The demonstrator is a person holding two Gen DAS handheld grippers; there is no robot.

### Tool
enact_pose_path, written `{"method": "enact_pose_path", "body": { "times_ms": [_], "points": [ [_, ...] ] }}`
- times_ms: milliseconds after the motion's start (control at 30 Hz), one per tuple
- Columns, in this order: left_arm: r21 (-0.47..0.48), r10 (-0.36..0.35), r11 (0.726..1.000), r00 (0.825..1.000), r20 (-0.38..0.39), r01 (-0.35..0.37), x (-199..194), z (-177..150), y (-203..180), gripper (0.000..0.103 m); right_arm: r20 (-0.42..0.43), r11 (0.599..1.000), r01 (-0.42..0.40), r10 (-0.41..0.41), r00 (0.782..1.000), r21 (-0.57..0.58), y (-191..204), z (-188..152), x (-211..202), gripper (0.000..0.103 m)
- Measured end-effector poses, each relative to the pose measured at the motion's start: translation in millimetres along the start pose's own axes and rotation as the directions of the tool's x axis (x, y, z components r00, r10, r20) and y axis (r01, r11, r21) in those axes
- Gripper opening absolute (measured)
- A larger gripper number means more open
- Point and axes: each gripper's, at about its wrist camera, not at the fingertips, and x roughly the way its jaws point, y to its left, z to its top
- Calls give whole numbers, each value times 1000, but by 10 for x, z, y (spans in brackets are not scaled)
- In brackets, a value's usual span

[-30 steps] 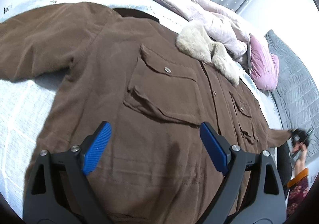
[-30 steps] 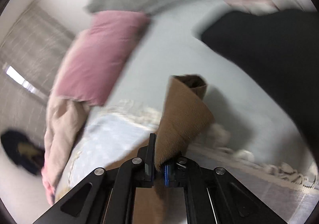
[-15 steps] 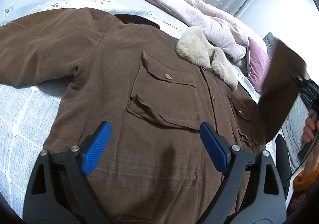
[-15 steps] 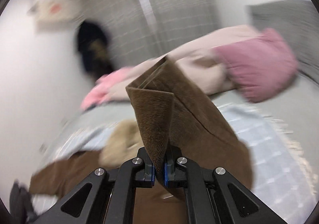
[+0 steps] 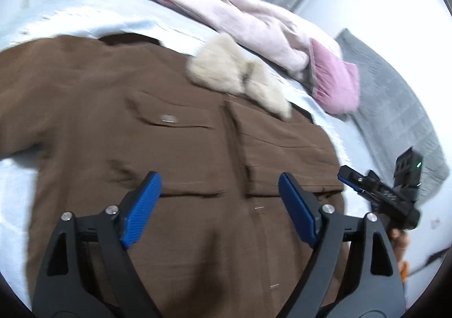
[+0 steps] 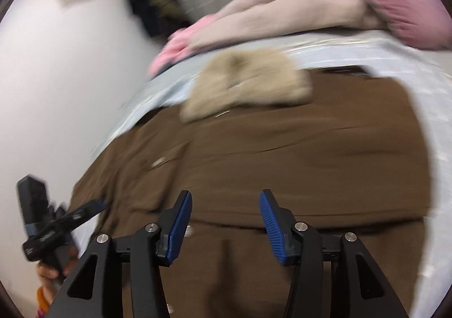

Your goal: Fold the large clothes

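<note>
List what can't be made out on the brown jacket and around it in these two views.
- Brown jacket hem: hidden behind the left gripper body at the bottom edge of the left wrist view.
- Its left-hand sleeve cuff: cut off by that view's edge.
- Dark object by the wall: too motion-blurred in the right wrist view to identify.
- Pocket detail under the right gripper: smeared by blur.
- Fur collar inside: lies face down, unseen.

Brown jacket with a beige fur collar, pale blue bedspread, pink pillow, blue gripper pads.
</note>
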Motion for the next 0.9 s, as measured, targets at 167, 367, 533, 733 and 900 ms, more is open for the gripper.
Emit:
{"method": "enact_pose_path", "body": {
  "times_ms": [167,367,533,733,900],
  "points": [
    [50,40,998,980,-194,-31,873,134,-294,72,125,977,122,-145,982,175,-728,-53,-299,57],
    [72,134,990,964,-229,-120,1383,211,-492,20,79,950,120,-149,986,290,-1316,55,-339,58],
    [138,126,985,984,-126,-108,1068,330,-734,8,65,910,30,-63,996,413,-1813,10,-386,58],
    [99,297,952,953,-60,-290,1077,344,-339,7,84,835,-143,116,990,531,-2201,-2,-302,58],
    [141,288,951,955,-68,-276,1138,323,-365,7,-17,775,-229,295,955,589,-2219,-30,233,56]
  ]
}}
